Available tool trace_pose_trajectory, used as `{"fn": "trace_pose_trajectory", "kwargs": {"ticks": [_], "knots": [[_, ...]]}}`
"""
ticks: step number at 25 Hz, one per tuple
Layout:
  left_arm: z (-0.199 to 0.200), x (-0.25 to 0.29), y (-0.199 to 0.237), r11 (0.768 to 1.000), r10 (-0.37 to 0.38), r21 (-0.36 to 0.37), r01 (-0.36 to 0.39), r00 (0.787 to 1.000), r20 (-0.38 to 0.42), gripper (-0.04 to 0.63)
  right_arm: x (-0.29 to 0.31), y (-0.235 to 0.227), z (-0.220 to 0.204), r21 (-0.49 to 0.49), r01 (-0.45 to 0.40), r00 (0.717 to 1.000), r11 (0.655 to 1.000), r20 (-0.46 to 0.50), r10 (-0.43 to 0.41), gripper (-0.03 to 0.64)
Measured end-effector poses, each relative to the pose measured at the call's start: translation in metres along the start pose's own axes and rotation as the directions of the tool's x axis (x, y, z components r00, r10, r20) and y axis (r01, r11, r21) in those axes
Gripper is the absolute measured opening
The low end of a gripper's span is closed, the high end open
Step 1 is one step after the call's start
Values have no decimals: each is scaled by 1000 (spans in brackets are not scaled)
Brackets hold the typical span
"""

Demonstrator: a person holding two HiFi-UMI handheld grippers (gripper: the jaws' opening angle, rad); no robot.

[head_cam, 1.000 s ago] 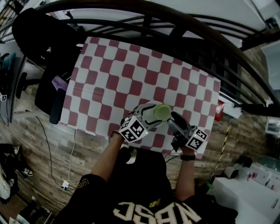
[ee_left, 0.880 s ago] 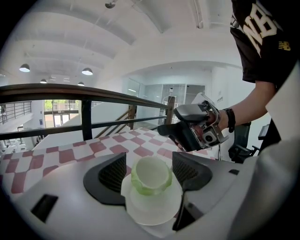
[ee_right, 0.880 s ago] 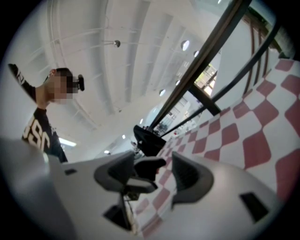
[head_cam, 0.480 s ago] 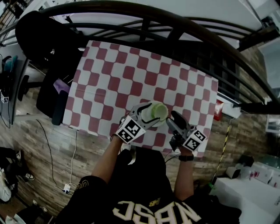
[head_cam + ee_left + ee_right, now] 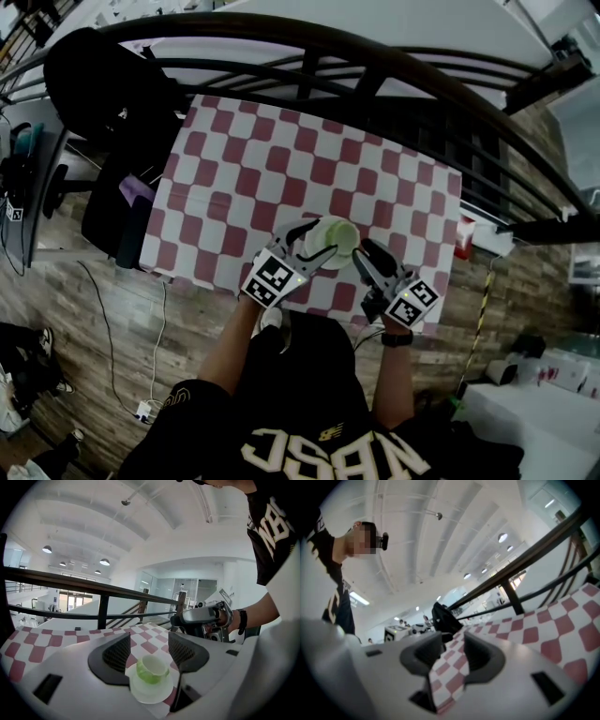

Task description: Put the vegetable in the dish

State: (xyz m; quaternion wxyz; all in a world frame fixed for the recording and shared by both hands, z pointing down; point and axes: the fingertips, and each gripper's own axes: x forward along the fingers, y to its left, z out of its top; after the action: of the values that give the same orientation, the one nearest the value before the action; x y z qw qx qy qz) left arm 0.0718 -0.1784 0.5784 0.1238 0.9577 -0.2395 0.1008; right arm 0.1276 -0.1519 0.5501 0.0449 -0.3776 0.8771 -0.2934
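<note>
A pale green vegetable piece (image 5: 152,669) sits in a small white dish (image 5: 150,693) on the red-and-white checked table (image 5: 281,159). In the head view the dish (image 5: 331,242) lies near the table's front edge. My left gripper (image 5: 315,246) reaches it from the left. Its jaws are closing, with dish and vegetable between them, and the pads stand clear of the vegetable. My right gripper (image 5: 364,251) hovers just right of the dish. Its jaws are closing too, with only tablecloth showing between them. A hand and the right gripper (image 5: 177,619) show in the left gripper view.
A dark curved railing (image 5: 394,70) runs along the table's far side. A black chair with dark cloth (image 5: 112,103) stands at the table's left end. A small red object (image 5: 463,240) sits by the right edge. The front edge is close to my body.
My left gripper's marker cube has slid slightly back toward me and to the left. The dish stays at the same spot on the cloth. The right gripper has barely shifted.
</note>
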Motion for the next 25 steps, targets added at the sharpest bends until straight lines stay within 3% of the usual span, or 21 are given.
{"fn": "trace_pose_trajectory", "kwargs": {"ticks": [12, 20, 25], "knots": [[32, -21, -6, 998, 51, 19, -52, 997, 55, 218, -2, 23, 19, -85, 45, 999, 995, 33, -43, 60], [57, -31, -7, 995, 92, 23, -95, 991, 100, 172, -4, 30, 32, -123, 111, 993, 986, 52, -105, 31], [72, -36, -9, 993, 115, 23, -119, 986, 124, 143, -2, 42, 42, -196, 136, 990, 971, 48, -129, 26]]}}
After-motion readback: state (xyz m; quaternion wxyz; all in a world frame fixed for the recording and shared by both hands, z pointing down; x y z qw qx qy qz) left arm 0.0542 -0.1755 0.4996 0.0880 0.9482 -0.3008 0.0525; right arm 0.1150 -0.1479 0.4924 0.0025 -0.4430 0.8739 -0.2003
